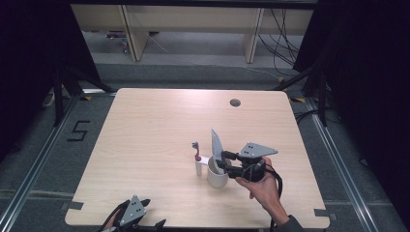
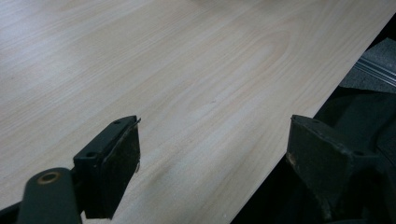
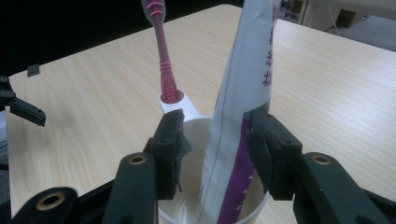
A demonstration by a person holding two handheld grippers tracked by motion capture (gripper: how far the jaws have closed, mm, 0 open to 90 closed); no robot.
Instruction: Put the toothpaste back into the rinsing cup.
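A white cup stands on the wooden table, right of the middle. A pink toothbrush stands upright in a small holder on the cup's side. A white and purple toothpaste tube leans in the cup, its flat end up. My right gripper reaches in from the right and straddles the tube just above the cup's rim. One pad touches the tube; the other stands a little apart from it. My left gripper rests open over the near left table edge, with nothing between its fingers.
A round cable hole sits near the table's far edge. Bare wood lies ahead of the left gripper, with the table's edge and dark floor to its right. Desk legs and cables stand beyond the table.
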